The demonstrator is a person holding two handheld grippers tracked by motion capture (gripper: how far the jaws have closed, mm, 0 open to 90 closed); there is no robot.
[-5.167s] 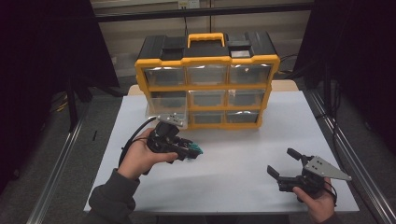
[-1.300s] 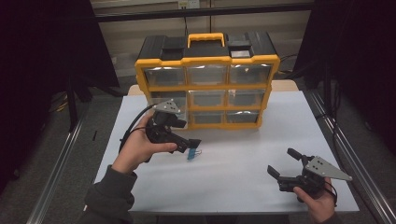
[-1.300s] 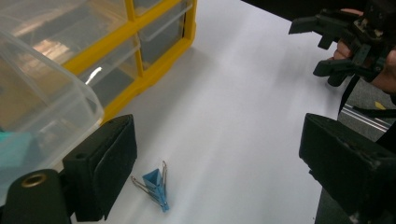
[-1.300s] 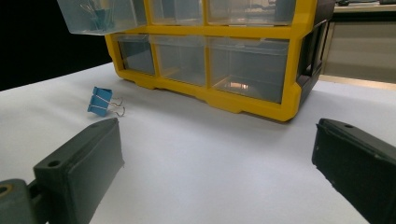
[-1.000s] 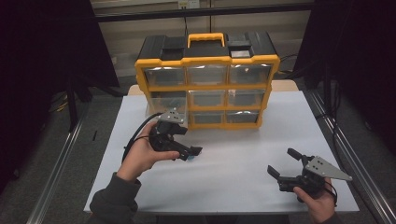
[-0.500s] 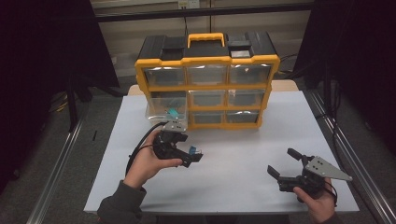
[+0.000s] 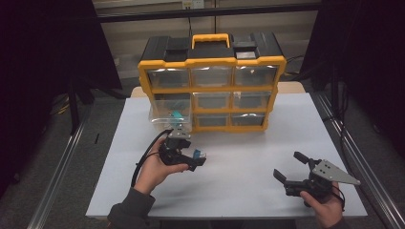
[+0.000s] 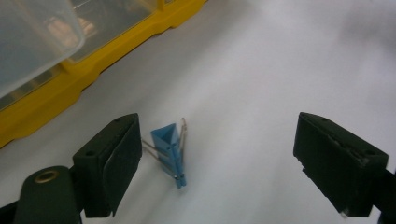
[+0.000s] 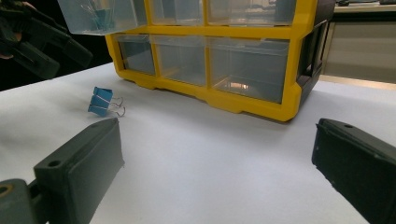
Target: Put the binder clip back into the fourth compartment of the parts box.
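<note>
Blue binder clip (image 8: 172,151) lay on the white desk (image 7: 248,157), at six o'clock of the pulled-out clear drawer (image 7: 168,110). Left tongs (image 8: 233,158) were held wide, having just been narrowing around it, ungripped. Step judged: pickup; closing required. Right tongs (image 9: 215,172) rested open, empty.

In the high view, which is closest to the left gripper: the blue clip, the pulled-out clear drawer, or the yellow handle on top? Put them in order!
From the left gripper:
1. Blue clip, on the table right at its jaws.
2. Pulled-out clear drawer, just behind it, middle row, left.
3. Yellow handle, on top of the organizer, farthest back.
</note>
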